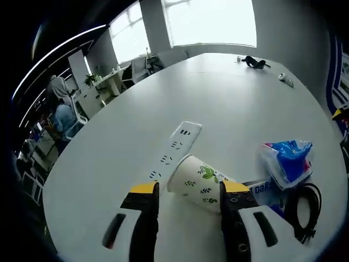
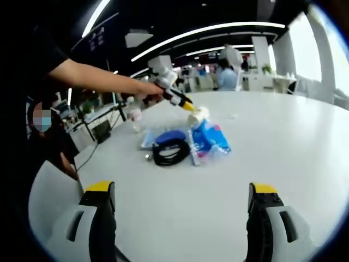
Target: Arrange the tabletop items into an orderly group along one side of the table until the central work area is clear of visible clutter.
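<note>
On the white round tabletop (image 1: 229, 98), the left claw (image 1: 188, 199) closes in on a tipped-over white paper cup with green leaf print (image 1: 199, 183).
The cup lies on its side between the left claw's jaws, which stand apart and do not yet pinch it; beside it lie a white power strip (image 1: 173, 150), a crinkly blue-and-clear plastic packet (image 1: 289, 161) and a coiled black cable (image 1: 302, 210). The cup looks light and thin-walled, likely to crush or roll, so a gentle squeeze across its middle seems wisest. The right claw (image 2: 182, 210) hangs wide apart, holding nothing.
</note>
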The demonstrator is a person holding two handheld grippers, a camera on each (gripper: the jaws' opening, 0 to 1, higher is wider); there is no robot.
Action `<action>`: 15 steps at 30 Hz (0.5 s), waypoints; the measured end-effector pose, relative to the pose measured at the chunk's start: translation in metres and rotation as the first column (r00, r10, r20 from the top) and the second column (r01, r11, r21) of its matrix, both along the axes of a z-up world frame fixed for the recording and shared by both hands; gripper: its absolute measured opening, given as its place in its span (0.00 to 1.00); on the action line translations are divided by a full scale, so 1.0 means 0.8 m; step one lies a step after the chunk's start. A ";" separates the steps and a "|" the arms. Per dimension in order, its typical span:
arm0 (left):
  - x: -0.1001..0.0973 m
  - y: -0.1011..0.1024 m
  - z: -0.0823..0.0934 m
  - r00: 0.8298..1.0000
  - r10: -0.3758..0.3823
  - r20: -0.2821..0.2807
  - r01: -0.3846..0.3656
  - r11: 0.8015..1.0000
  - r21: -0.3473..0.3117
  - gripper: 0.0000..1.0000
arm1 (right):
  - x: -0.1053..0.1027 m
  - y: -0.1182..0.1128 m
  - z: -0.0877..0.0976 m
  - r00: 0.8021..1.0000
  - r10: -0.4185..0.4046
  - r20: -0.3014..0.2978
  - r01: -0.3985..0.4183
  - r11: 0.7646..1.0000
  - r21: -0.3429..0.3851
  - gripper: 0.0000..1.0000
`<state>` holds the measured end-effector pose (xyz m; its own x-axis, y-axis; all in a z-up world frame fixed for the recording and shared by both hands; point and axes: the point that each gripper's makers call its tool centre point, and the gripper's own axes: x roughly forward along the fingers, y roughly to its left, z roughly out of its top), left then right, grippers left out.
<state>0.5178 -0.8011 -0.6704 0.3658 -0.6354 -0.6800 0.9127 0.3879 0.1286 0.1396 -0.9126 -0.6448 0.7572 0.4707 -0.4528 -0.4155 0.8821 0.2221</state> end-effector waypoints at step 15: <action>0.013 -0.007 -0.019 0.996 -0.037 -0.075 0.039 0.999 0.018 0.36 | -0.004 -0.006 -0.006 1.000 -0.018 -0.016 0.019 1.000 0.004 1.00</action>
